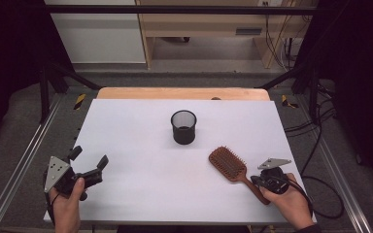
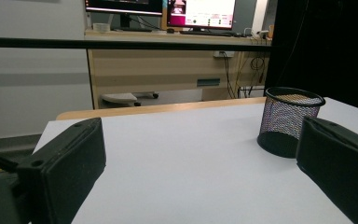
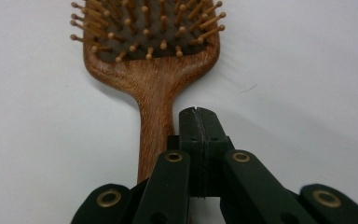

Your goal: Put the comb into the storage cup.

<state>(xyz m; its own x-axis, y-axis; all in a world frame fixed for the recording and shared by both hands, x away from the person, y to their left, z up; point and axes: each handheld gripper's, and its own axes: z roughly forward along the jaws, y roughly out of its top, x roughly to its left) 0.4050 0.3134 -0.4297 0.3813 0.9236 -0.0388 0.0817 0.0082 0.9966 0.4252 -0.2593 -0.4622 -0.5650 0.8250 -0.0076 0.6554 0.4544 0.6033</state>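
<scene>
A wooden paddle hairbrush point(image 1: 228, 164) lies bristles up on the white table point(image 1: 141, 145) at the right, its handle pointing toward the person's right hand. My right gripper point(image 1: 255, 180) hovers at the end of that handle. In the right gripper view its jaws are pressed together with nothing between them, and the right gripper point(image 3: 198, 116) sits just right of and above the hairbrush point(image 3: 154, 79) handle. A black mesh cup point(image 1: 183, 127) stands upright mid-table. My left gripper point(image 1: 90, 158) is held at the table's left front edge, open and empty. The left gripper point(image 2: 200, 158) looks toward the mesh cup point(image 2: 289, 121).
The table's wooden far edge point(image 1: 182, 93) borders the white surface. Metal frame rails point(image 1: 26, 155) run along both sides. Cables point(image 1: 320, 141) trail on the floor at the right. A desk with monitors point(image 2: 158, 9) stands beyond the table.
</scene>
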